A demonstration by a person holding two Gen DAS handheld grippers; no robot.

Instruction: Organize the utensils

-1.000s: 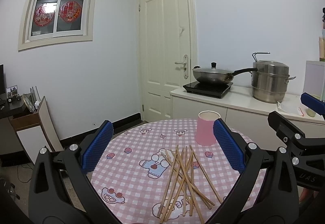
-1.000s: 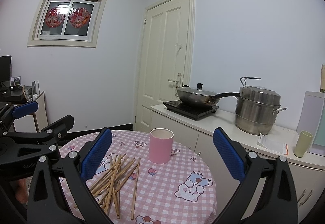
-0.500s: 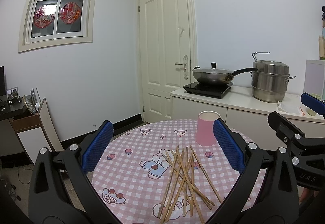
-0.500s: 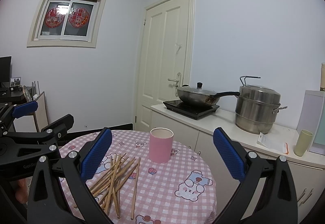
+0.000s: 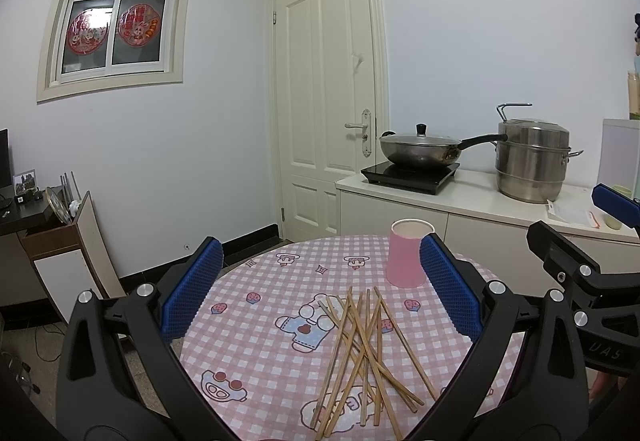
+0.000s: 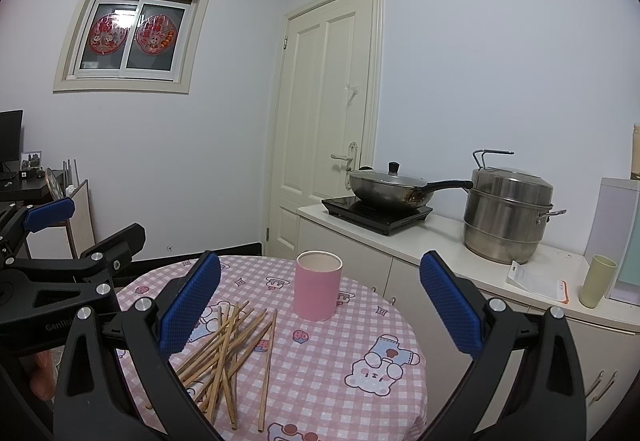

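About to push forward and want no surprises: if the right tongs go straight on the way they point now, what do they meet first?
Most likely the pink cup, standing upright just ahead between the open right tongs. The chopsticks lie lower and to the left, off that line. Depth is unclear, so the tongs might pass above the cup's rim.

You are working in a home kitchen-dining room. A lidded wok [image 5: 420, 153] sits on an induction hob [image 5: 410, 177] on a white counter [image 5: 472, 197], beside a stacked steel steamer pot [image 5: 532, 161]. A round table [image 5: 280, 321] carries a pink checked cartoon cloth. Red paper cut-outs [image 6: 132, 35] decorate the window beside a cream panelled door [image 5: 328, 97].
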